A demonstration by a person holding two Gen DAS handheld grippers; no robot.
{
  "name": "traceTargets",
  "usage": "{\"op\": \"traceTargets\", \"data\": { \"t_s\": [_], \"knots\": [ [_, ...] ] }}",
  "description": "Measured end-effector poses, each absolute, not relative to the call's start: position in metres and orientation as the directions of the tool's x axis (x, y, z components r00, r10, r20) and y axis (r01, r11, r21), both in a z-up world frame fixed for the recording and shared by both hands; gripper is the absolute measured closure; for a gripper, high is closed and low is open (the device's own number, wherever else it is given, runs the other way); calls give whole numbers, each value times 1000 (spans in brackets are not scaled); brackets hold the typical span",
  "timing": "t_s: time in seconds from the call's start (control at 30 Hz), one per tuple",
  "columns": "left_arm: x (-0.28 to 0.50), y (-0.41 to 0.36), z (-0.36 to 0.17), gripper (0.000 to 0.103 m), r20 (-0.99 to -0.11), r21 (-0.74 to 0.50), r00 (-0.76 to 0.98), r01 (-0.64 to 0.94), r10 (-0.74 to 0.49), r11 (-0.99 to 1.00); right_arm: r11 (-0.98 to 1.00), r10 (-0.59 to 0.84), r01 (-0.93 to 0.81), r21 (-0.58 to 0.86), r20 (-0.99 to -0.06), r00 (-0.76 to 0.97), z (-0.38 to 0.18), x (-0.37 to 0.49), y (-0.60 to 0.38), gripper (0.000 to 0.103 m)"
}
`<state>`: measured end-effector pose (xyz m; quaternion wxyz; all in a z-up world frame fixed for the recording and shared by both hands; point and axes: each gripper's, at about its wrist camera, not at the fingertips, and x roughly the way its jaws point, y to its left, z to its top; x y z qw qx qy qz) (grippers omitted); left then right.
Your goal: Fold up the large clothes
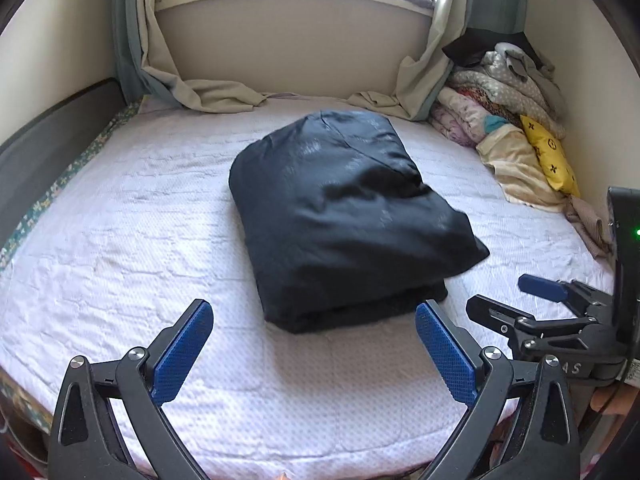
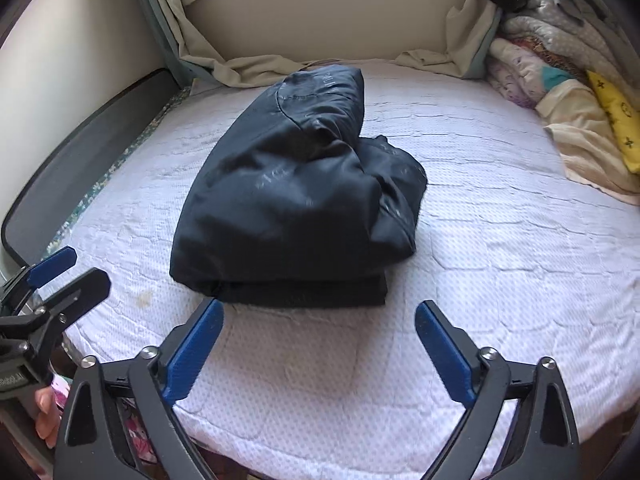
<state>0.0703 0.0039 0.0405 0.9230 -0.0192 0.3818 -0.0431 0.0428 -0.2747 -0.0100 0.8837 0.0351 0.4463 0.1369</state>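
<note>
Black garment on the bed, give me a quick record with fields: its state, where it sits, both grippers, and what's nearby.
garment: black garment, folded into a thick bundle
location: middle of the white mattress cover
left gripper: open, empty, short of the bundle
right gripper: open, empty, short of the bundle
contact: neither gripper touches the garment
nearby: pile of bedding in the far right corner

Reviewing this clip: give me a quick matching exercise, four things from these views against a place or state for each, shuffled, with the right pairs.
Things:
1. dark garment
2. yellow cushion
3. left gripper
4. curtains

Places or states:
A. open, holding nothing
B. folded in a bundle mid-bed
C. hems pooled on the far edge of the mattress
D. against the pile of bedding by the right wall

Pairs: 1-B, 2-D, 3-A, 4-C
</note>
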Motion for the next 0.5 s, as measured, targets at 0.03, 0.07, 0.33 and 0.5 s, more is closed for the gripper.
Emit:
{"op": "traceTargets", "data": {
  "t_s": [0.03, 0.07, 0.33, 0.5],
  "knots": [
    [67, 2, 40, 1, -701, -60, 708, 65, -88, 996, 962, 265, -212, 172, -778, 570, -10, 38, -274, 4],
    [64, 0, 39, 1, -697, -48, 713, 61, -77, 997, 965, 252, -214, 155, -776, 579, -9, 33, -273, 3],
    [36, -2, 35, 1, -642, 18, 766, -20, 27, 1000, 974, 202, -210, 89, -765, 612, -9, 4, -270, 2],
    [32, 4, 29, 1, -646, 40, 760, -65, 75, 997, 978, 190, -188, 93, -769, 611, -13, -3, -274, 2]
  ]
}}
